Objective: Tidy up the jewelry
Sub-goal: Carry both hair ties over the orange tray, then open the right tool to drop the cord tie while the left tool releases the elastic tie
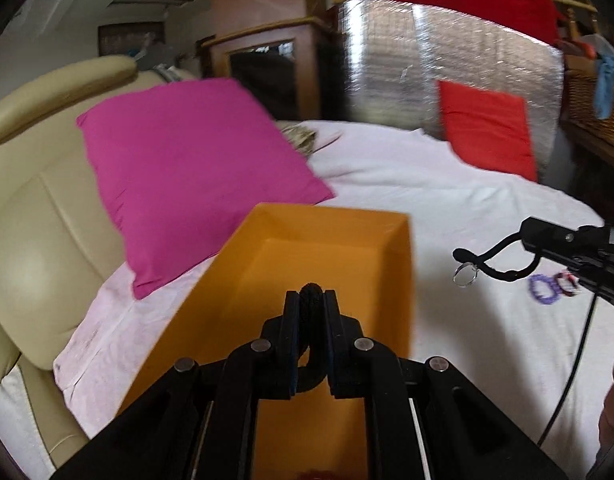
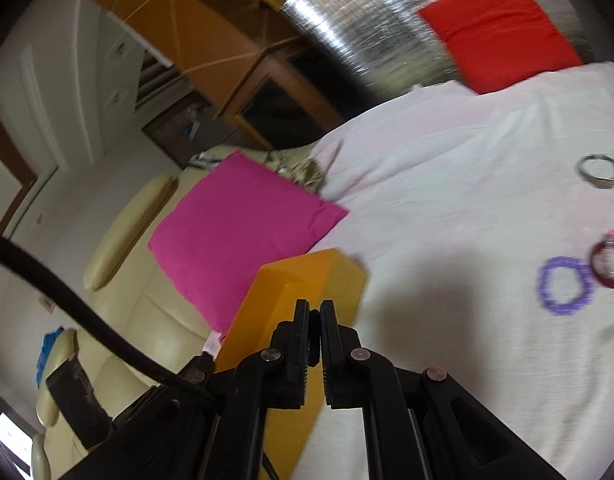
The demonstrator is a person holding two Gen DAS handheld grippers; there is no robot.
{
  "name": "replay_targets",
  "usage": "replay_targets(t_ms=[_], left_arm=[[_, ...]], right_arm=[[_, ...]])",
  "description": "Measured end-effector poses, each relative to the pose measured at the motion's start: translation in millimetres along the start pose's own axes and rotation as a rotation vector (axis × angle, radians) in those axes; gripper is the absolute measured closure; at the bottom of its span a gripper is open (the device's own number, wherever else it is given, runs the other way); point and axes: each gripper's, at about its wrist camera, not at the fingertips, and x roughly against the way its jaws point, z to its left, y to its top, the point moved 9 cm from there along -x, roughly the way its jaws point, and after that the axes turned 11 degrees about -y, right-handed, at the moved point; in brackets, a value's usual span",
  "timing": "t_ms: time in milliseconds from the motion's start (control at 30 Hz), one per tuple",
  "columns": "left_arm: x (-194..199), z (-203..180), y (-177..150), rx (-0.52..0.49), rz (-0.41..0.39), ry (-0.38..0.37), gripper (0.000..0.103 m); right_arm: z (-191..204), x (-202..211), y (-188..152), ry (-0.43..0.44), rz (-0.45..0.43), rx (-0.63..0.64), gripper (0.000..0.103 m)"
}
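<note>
Fingers of our left gripper point(image 1: 311, 294) are clenched on a black cord point(image 1: 311, 300), a rough, woven-looking loop that stands out between the two flat pads. From the left wrist view we see the same cord run in a curve to our right gripper point(image 1: 465, 256), and a small silver ring point(image 1: 465, 274) with clear stones hangs on it near that gripper's tips. In the right wrist view the fingers point(image 2: 301, 332) of the right gripper are also pressed together, with only a thin dark strip between the pads; we cannot tell from this view what it is.

We take the orange box point(image 1: 327, 264) as our landmark. It is a rectangular open tray with smooth, matte walls, and the part of its floor that we can see is bare. It rests on a white sheet point(image 1: 447, 200), slightly wrinkled. Just beside the box, on its left, leans a square magenta pillow point(image 1: 187, 176) of soft cloth against a cream leather sofa point(image 1: 39, 208).

To the right of the box, well apart from it, lie a purple beaded bracelet point(image 2: 563, 286), a red shiny bangle point(image 2: 609, 264) touching it, and, farther away, a grey metal ring-shaped bangle point(image 2: 599, 170). Behind the box stands a red cushion point(image 1: 487, 128) against a silver quilted panel point(image 1: 427, 56).
</note>
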Motion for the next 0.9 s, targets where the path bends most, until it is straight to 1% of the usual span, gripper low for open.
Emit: replay_targets(t_ms=[167, 367, 467, 500, 533, 600, 667, 767, 800, 900], left_arm=[[-4.4, 19.6, -8.2, 0.007, 0.031, 0.05, 0.091], [-15.5, 30.9, -17.0, 0.016, 0.079, 0.088, 0.091], [-16.6, 34.6, -19.9, 0.013, 0.092, 0.114, 0.09], [-16.1, 35.1, -20.7, 0.013, 0.097, 0.124, 0.089], [-18.1, 37.3, -21.3, 0.015, 0.1, 0.131, 0.087], [-17.7, 40.2, -22.0, 0.019, 0.102, 0.149, 0.087], [-16.0, 42.4, -21.3, 0.014, 0.098, 0.167, 0.082], [-14.3, 45.7, -21.2, 0.015, 0.095, 0.185, 0.079], [-13.9, 46.1, -20.8, 0.014, 0.094, 0.186, 0.078], [-12.7, 47.2, -20.1, 0.017, 0.09, 0.19, 0.073]], right_arm=[[40.2, -20.6, -14.2, 0.03, 0.003, 0.068, 0.097], [63.5, -49.3, -32.1, 0.016, 0.033, 0.128, 0.097], [65.7, -59.0, -40.5, 0.017, 0.058, 0.141, 0.097], [66.8, -59.9, -43.0, 0.015, 0.062, 0.146, 0.094], [66.9, -61.5, -45.2, 0.011, 0.068, 0.151, 0.093], [66.4, -65.2, -49.1, 0.009, 0.083, 0.154, 0.093], [64.4, -66.6, -50.9, 0.011, 0.098, 0.144, 0.093], [61.4, -67.0, -49.2, 0.005, 0.1, 0.135, 0.093], [60.5, -65.7, -48.9, 0.003, 0.098, 0.134, 0.093], [56.8, -63.5, -47.5, -0.004, 0.096, 0.126, 0.093]])
